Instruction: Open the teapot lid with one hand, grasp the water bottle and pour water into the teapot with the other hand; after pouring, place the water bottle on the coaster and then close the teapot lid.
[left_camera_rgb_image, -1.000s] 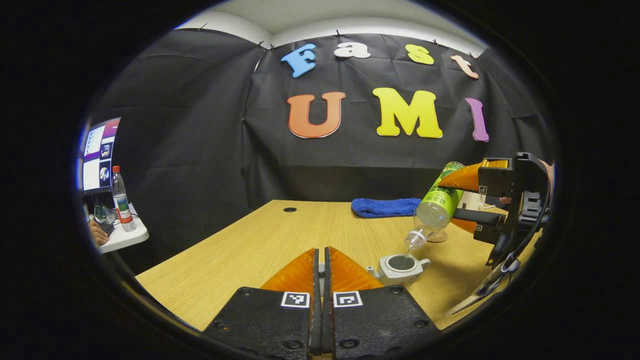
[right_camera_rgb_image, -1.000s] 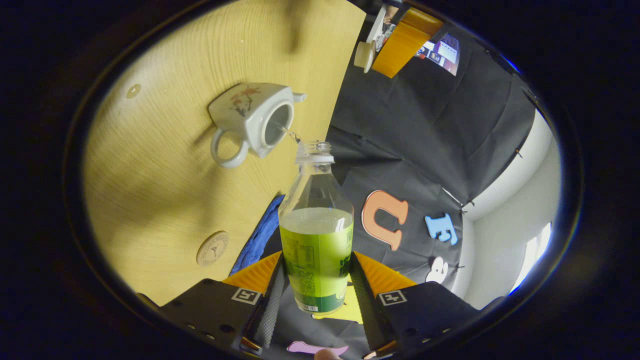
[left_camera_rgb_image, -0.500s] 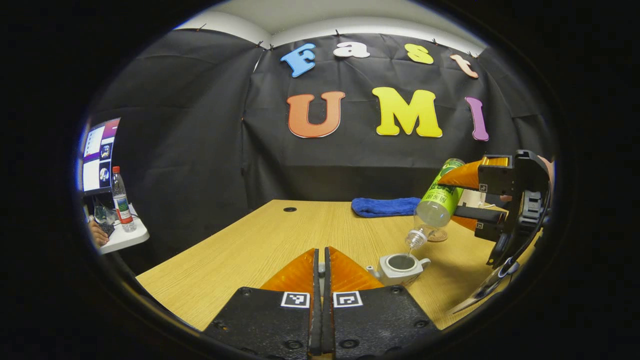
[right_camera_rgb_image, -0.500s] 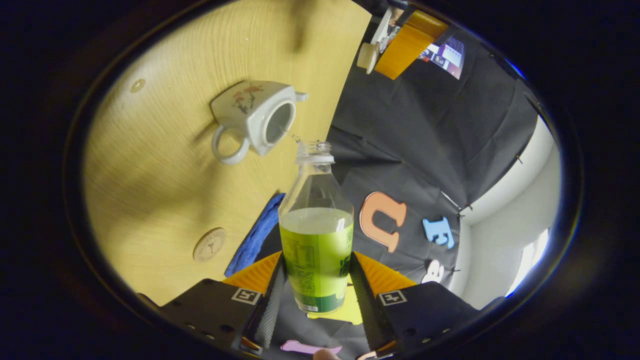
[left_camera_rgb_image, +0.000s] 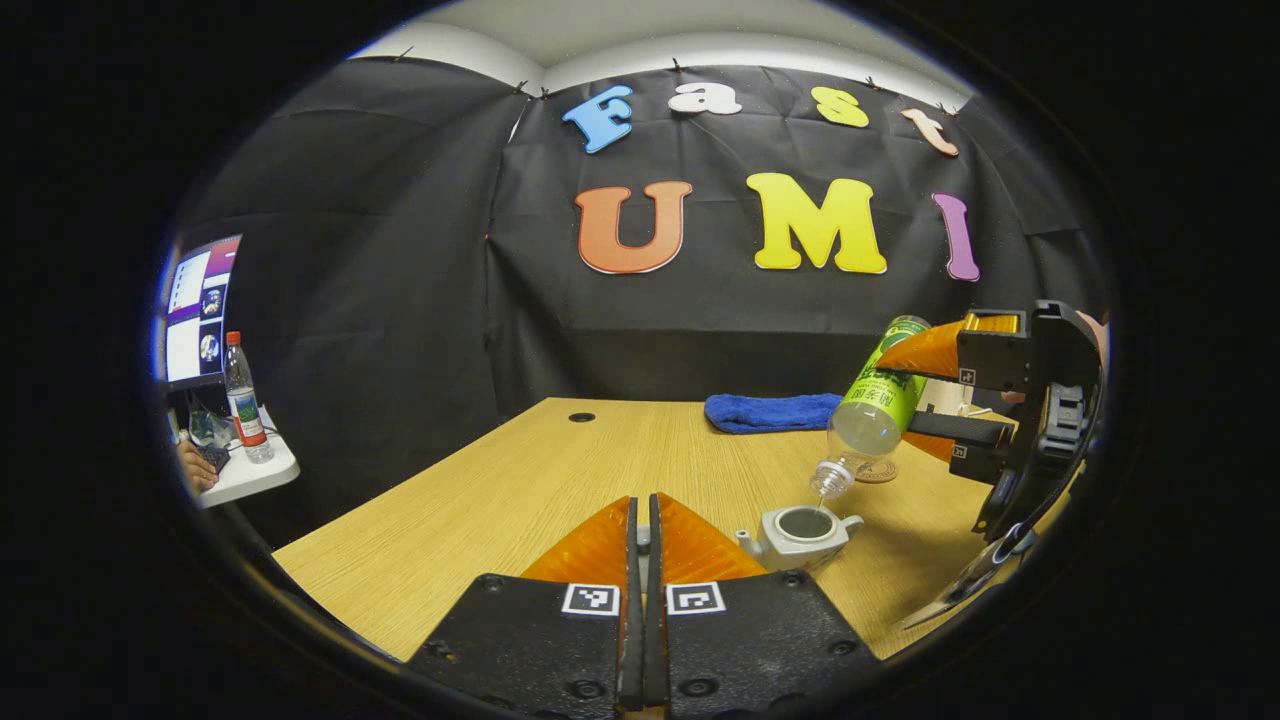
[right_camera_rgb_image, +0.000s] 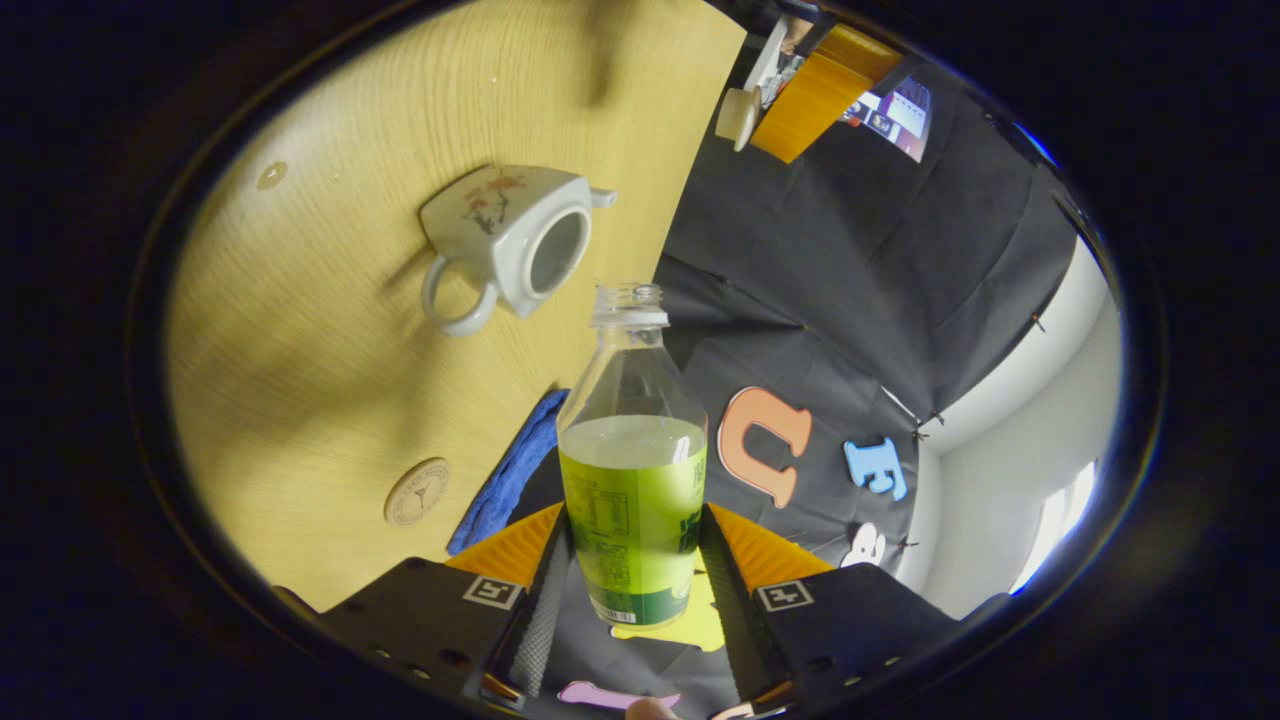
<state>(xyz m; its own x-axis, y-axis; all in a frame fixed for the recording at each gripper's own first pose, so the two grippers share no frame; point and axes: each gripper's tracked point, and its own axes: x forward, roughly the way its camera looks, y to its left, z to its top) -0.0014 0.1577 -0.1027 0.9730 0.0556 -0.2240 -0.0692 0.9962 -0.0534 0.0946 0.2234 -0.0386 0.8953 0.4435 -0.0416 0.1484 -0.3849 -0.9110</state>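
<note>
The white teapot (left_camera_rgb_image: 800, 535) (right_camera_rgb_image: 510, 245) stands open on the wooden table (left_camera_rgb_image: 520, 490). My right gripper (right_camera_rgb_image: 632, 525) (left_camera_rgb_image: 900, 400) is shut on the green-labelled water bottle (right_camera_rgb_image: 632, 500) (left_camera_rgb_image: 880, 405). The bottle is tilted, with its uncapped mouth just above the pot's opening. My left gripper (left_camera_rgb_image: 641, 505) (right_camera_rgb_image: 815, 90) is shut on the teapot lid (right_camera_rgb_image: 737, 112) and holds it up, off to the side of the pot. In the left gripper view the lid is almost hidden between the fingers. The round coaster (right_camera_rgb_image: 417, 492) lies on the table behind the pot.
A blue cloth (left_camera_rgb_image: 770, 412) (right_camera_rgb_image: 510, 480) lies at the table's far edge. To the left, off the table, a small white side table (left_camera_rgb_image: 245, 475) carries another bottle (left_camera_rgb_image: 240, 395), with a monitor (left_camera_rgb_image: 195, 305) and a person's hand (left_camera_rgb_image: 195, 470) nearby.
The thin trickle from the bottle's mouth into the teapot, seen earlier in the right gripper view, no longer shows there. Both grippers have stayed almost still.
</note>
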